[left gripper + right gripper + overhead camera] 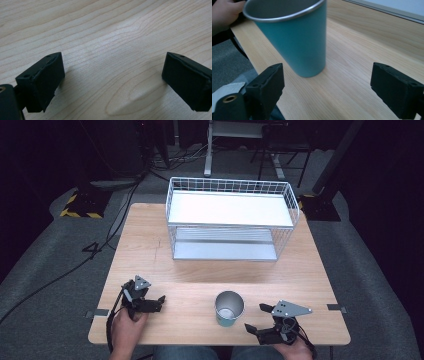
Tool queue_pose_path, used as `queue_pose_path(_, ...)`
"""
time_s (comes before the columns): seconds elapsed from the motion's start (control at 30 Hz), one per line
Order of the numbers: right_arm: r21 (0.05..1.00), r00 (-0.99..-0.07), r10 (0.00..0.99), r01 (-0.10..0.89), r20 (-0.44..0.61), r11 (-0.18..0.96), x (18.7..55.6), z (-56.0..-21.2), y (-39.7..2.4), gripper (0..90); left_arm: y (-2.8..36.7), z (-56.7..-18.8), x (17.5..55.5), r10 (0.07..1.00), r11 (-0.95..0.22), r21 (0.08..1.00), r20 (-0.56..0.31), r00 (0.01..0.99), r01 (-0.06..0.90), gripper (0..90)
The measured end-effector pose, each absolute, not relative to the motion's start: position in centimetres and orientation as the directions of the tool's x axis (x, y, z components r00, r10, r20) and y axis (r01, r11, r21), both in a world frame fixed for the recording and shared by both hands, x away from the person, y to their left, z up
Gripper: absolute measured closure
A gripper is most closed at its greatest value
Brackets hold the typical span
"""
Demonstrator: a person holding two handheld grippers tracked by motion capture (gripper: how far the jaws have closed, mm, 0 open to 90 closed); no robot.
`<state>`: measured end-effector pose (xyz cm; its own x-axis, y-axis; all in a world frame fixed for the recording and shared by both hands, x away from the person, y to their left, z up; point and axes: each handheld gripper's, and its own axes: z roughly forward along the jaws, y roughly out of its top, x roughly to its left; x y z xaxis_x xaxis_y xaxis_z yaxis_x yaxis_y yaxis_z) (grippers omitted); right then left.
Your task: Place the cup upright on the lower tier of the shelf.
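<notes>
A teal cup [229, 309] with a silvery inside stands upright near the front edge of the wooden table [200, 270]. My right gripper [256, 318] lies just to its right, open, jaws pointing left at it. In the right gripper view the cup [297, 42] stands a little beyond the open right gripper [327, 80], left of the gap's middle, and nothing is between the jaws. My left gripper [160, 303] rests at the front left, well apart from the cup. In the left gripper view the left gripper [112, 80] is open over bare wood.
A white wire rack [230, 220] with two shelves stands at the back middle of the table. Bare wood lies between the rack and the cup. The person's left hand [224, 11] shows behind the cup. Cables [100, 245] run on the floor at left.
</notes>
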<state>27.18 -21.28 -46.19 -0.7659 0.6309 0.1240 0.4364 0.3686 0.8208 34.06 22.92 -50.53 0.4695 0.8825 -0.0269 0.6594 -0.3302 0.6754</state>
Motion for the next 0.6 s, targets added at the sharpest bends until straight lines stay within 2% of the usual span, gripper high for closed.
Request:
queue_pose_path(0.33, 0.813, -0.804, 0.578, 0.427, 0.141, 0.396, 26.8, -46.9, -18.5, 12.3, 22.9, -50.5, 34.1, 0.883, -0.330, 0.675, -0.027, 0.470, 0.659, 4.8)
queue_pose_path(0.6, 0.806, -0.804, 0.583, 0.420, 0.118, 0.416, 27.2, -47.8, -16.9, 12.4, 22.9, -50.5, 34.1, 0.883, -0.331, 0.675, -0.027, 0.470, 0.660, 4.8)
